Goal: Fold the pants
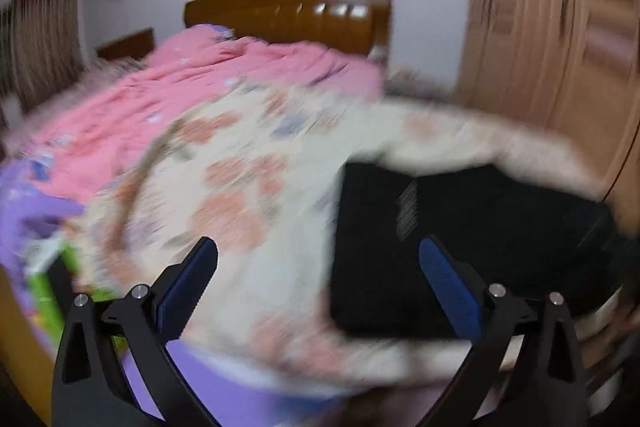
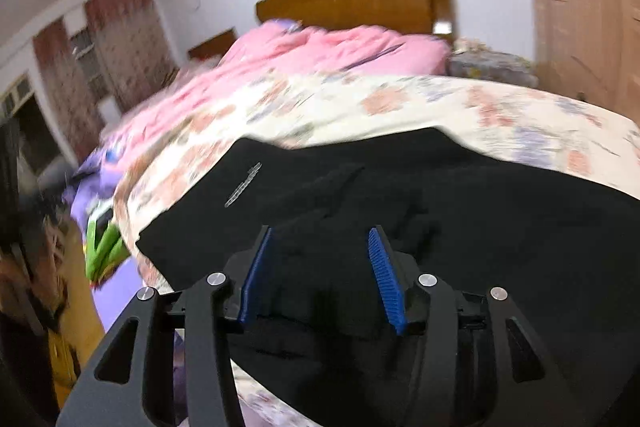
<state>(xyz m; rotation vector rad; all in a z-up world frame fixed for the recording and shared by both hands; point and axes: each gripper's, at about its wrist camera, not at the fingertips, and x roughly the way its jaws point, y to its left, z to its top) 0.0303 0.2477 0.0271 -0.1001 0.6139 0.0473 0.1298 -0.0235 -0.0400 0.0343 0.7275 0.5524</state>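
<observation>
While black pants (image 2: 400, 195) lie flat on the floral bedspread (image 2: 500, 107) near the bed's foot, the right gripper (image 2: 320, 239) hovers directly over them, jaws spread wide and holding nothing. The garment's long axis appears to run crosswise to those fingers. The left gripper (image 1: 320, 255), also wide open and empty, points up the bed, the pants lying ahead to its right, making the right hand the nearer.

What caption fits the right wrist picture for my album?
Open right claw over black fabric pants on a flowered cream bedspread.
</observation>
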